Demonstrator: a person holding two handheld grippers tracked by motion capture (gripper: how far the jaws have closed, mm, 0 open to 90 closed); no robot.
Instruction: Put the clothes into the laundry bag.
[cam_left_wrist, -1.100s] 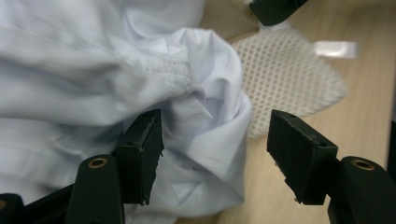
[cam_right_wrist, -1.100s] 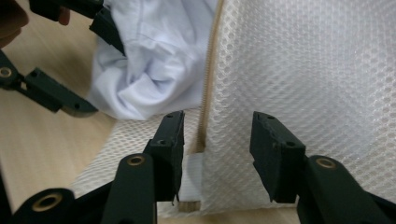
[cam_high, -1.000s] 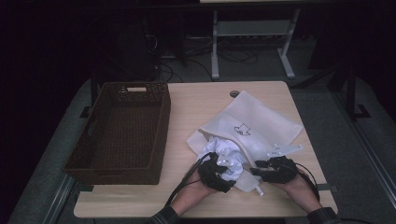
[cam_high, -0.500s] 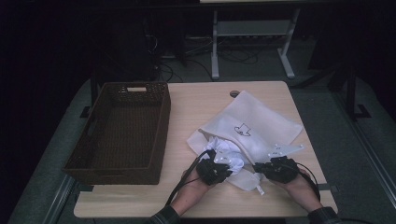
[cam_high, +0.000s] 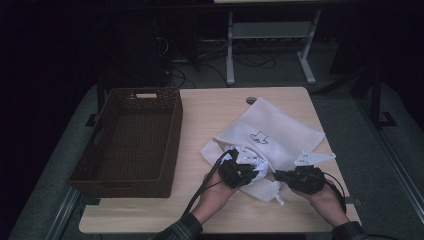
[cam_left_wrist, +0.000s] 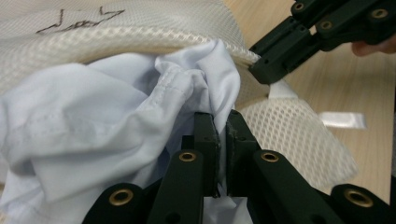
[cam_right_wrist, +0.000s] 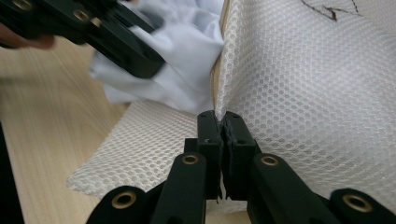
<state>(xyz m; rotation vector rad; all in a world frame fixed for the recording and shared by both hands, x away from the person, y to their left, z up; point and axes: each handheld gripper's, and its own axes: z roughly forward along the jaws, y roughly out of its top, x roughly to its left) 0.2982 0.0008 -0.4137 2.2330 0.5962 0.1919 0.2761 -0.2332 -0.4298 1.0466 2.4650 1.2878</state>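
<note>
Wooden table (cam_high: 210, 120) holds it all. Nearest the person, the left gripper (cam_left_wrist: 219, 123) is clamped on a soft white cloth (cam_left_wrist: 93, 107), and the right gripper (cam_right_wrist: 219, 122) pinches the mouth edge of a white net bag (cam_high: 272, 132). Its jaws just closed. Farther left sits a brown basket (cam_high: 131, 140).
</note>
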